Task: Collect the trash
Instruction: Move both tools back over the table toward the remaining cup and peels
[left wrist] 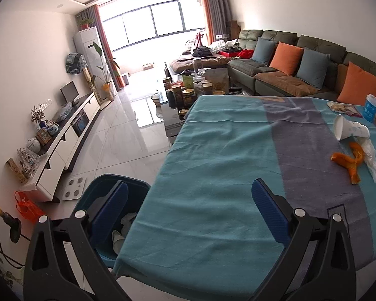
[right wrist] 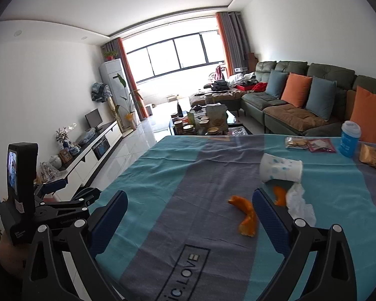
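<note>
The peel point(right wrist: 245, 215) lies on the bench point(right wrist: 163, 200), long axis near-to-far, just ahead and right of the right gripper point(right wrist: 189, 222), whose fingers gape wide, empty. The left gripper point(left wrist: 188, 220), also spread and empty, is farther off.

Tipped paper cup point(right wrist: 280, 169) lies mid-counter point(right wrist: 163, 200); peel point(right wrist: 245, 215) and tissue point(right wrist: 299, 203) just in front of it, snack packets point(right wrist: 310, 144) behind, bin point(left wrist: 107, 215) off its left, below the counter edge.

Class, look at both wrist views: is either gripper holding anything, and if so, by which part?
Nothing is held. The left gripper and the right gripper both have jaws wide apart with only tablecloth showing between them.
</note>
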The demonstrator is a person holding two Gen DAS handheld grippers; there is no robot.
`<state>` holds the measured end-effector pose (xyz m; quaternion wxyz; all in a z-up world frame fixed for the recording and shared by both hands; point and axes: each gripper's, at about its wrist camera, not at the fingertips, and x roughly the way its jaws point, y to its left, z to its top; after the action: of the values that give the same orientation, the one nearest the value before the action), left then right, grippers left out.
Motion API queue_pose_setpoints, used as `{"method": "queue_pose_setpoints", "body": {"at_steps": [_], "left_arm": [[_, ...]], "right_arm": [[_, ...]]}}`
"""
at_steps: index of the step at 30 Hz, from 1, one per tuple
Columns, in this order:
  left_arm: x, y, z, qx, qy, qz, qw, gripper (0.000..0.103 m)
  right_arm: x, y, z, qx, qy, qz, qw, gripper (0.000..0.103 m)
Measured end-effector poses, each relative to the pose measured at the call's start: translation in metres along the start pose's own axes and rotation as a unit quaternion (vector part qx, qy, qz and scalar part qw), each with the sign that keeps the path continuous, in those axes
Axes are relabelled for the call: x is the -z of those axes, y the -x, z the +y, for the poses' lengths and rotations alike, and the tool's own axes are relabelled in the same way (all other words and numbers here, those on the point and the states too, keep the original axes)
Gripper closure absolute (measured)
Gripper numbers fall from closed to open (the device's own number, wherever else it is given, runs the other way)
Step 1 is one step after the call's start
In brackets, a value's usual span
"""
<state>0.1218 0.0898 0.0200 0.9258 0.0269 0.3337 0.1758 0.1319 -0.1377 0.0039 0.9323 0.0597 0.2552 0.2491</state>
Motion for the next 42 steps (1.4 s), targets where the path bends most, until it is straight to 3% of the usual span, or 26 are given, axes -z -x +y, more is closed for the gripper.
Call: {"method": "queue_pose_setpoints", "body": {"at_steps": [10, 14, 18, 24, 31, 42], "left_arm": [[0.011, 0.015, -0.021, 0.076, -0.004, -0.01, 0.9971, 0.006], [0.019, 0.029, -0.025, 0.135, 0.021, -0.033, 0.99, 0.006], [0.027, 0.046, -0.033, 0.171, 0.026, -0.063, 0.9828, 0.006], [0.035, 0.053, -0.046, 0.193, 0.02, -0.079, 0.9779, 0.006], [0.035, 0.034, -0.071, 0.217, -0.002, -0.044, 0.9751, 0.006], [-0.004, -0.002, -0.112, 0.239, -0.016, -0.035, 0.9702, 0.006]], "right_arm": [[0.028, 0.044, -0.034, 0.069, -0.039, -0.018, 0.997, 0.007], [0.039, 0.052, -0.038, 0.099, -0.033, -0.013, 0.994, 0.007], [0.046, 0.058, -0.043, 0.113, -0.037, -0.013, 0.993, 0.007], [0.048, 0.059, -0.049, 0.126, -0.042, -0.007, 0.991, 0.007], [0.045, 0.041, -0.063, 0.136, -0.044, 0.009, 0.99, 0.007], [0.032, 0.021, -0.089, 0.155, -0.048, 0.02, 0.987, 0.007]]}}
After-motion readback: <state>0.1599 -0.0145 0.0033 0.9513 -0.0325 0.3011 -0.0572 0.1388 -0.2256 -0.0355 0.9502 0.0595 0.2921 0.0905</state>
